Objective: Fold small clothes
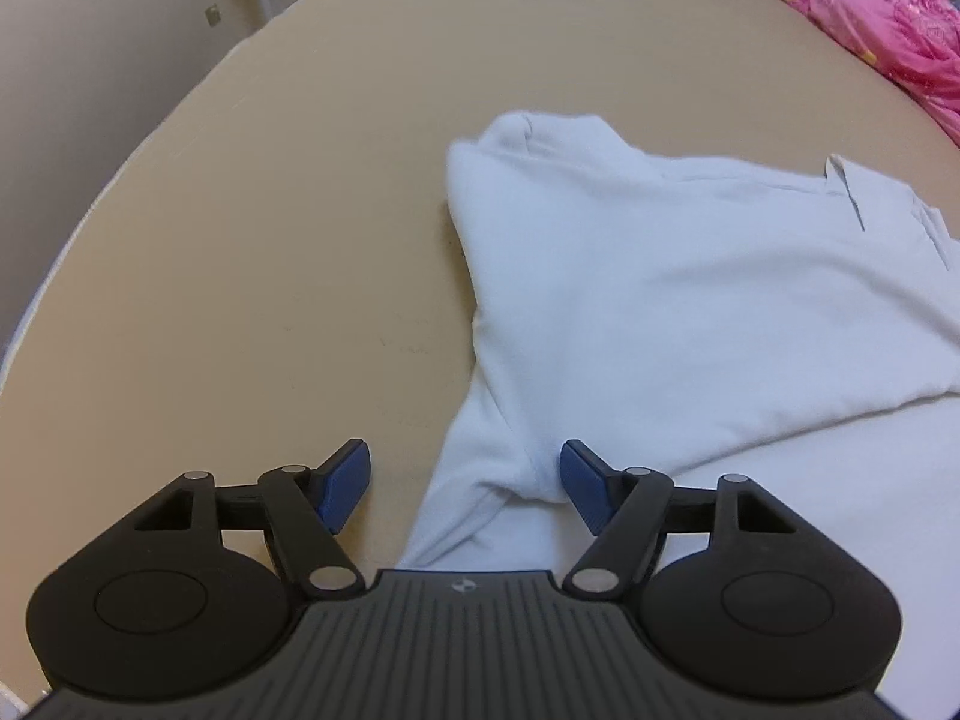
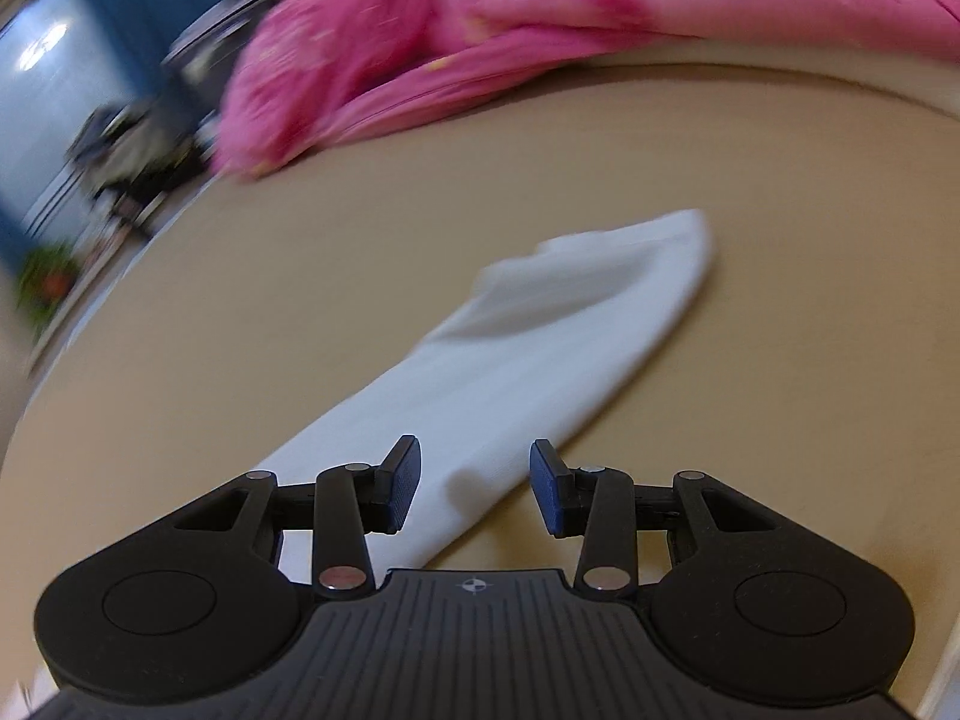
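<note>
So the left gripper (image 1: 465, 483) is spread wide over a sleeve of the white garment (image 1: 690, 300) on the tan table (image 1: 240, 240), holding nothing. The right gripper (image 2: 474, 489) sits partly open over the other sleeve (image 2: 540, 348), also empty. Close too shallow and it'll probably snag one layer and drag the fold crooked. The right view's blurry, and the garment's right side is cut off.
</note>
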Action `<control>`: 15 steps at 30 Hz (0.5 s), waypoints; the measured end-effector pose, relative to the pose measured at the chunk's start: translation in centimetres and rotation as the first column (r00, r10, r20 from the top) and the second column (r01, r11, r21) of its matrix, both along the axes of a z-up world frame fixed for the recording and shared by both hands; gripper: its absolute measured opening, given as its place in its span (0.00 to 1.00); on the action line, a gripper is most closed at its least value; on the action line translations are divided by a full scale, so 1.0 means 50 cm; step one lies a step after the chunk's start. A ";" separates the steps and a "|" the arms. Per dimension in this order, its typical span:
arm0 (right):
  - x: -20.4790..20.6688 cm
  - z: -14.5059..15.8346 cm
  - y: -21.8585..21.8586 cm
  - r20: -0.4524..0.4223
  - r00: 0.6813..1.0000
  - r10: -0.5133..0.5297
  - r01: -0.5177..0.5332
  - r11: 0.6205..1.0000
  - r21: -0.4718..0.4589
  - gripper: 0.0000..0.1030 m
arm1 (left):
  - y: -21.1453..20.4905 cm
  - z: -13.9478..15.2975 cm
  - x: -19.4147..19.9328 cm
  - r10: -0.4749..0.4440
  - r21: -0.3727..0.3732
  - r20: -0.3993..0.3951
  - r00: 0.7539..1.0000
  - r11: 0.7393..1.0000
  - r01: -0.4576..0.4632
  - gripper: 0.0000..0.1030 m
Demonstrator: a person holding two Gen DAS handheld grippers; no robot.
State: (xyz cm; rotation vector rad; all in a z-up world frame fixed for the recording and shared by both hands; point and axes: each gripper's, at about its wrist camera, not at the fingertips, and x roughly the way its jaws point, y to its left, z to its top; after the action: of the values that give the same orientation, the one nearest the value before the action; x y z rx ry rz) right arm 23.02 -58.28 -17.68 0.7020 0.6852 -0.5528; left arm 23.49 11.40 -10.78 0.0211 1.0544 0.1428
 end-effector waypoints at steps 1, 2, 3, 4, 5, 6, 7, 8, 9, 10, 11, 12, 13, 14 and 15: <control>-0.001 -0.009 -0.019 0.005 1.000 -0.030 0.030 1.000 0.010 0.41 | 0.000 -0.007 0.004 -0.001 0.003 -0.007 1.000 1.000 0.001 0.74; -0.021 -0.020 -0.049 0.012 0.998 -0.064 0.063 0.998 0.021 0.41 | 0.000 -0.008 0.006 -0.006 0.009 -0.005 1.000 1.000 0.006 0.74; -0.022 -0.031 -0.068 0.017 0.996 -0.088 0.088 0.996 0.034 0.41 | -0.003 -0.008 0.012 -0.013 0.016 -0.001 1.000 1.000 0.013 0.74; -0.023 -0.044 -0.087 0.026 0.993 -0.115 0.114 0.992 0.056 0.41 | -0.009 -0.010 0.004 -0.014 0.020 0.000 1.000 1.000 0.014 0.74; -0.028 -0.055 -0.102 0.040 0.989 -0.142 0.138 0.986 0.089 0.41 | -0.011 -0.010 0.005 -0.012 0.019 0.000 1.000 1.000 0.012 0.74; -0.031 -0.066 -0.113 0.056 0.985 -0.163 0.156 0.981 0.119 0.41 | -0.018 -0.009 0.005 -0.011 0.019 0.001 1.000 1.000 0.011 0.74; -0.033 -0.078 -0.123 0.080 0.980 -0.184 0.171 0.975 0.142 0.41 | -0.021 -0.010 0.010 -0.014 0.023 0.003 1.000 1.000 0.014 0.74; -0.039 -0.076 -0.126 0.099 0.976 -0.195 0.179 0.973 0.148 0.41 | -0.017 -0.034 -0.012 -0.019 0.028 0.007 1.000 0.999 0.018 0.74; -0.034 -0.080 -0.128 0.112 0.973 -0.200 0.182 0.972 0.148 0.41 | -0.018 -0.035 -0.010 -0.021 0.031 0.009 1.000 0.999 0.021 0.74; -0.028 -0.083 -0.129 0.125 0.971 -0.204 0.184 0.971 0.151 0.39 | -0.010 -0.032 -0.026 -0.022 0.029 0.010 1.000 0.999 0.022 0.74; -0.028 -0.082 -0.127 0.137 0.968 -0.210 0.188 0.970 0.154 0.34 | -0.008 -0.032 -0.026 -0.020 0.025 0.010 1.000 0.999 0.020 0.74; -0.024 -0.085 -0.125 0.145 0.967 -0.209 0.185 0.970 0.160 0.15 | -0.004 -0.033 -0.031 -0.019 0.020 0.010 1.000 1.000 0.018 0.74; -0.020 -0.090 -0.125 0.143 0.968 -0.205 0.179 0.968 0.174 0.04 | -0.002 -0.033 -0.032 -0.017 0.015 0.009 1.000 1.000 0.016 0.74; -0.018 -0.097 -0.125 0.141 0.967 -0.213 0.186 0.966 0.180 0.04 | -0.002 -0.031 -0.035 -0.015 0.013 0.009 1.000 1.000 0.015 0.74; -0.018 -0.099 -0.122 0.141 0.965 -0.223 0.199 0.965 0.168 0.04 | -0.001 -0.020 -0.053 -0.015 0.015 0.009 1.000 1.000 0.015 0.74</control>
State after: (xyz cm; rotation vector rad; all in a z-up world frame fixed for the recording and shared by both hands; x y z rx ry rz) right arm 22.12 -64.39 -22.62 0.9600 0.5094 -0.6377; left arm 20.86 11.35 -11.76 0.0417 1.0435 0.1370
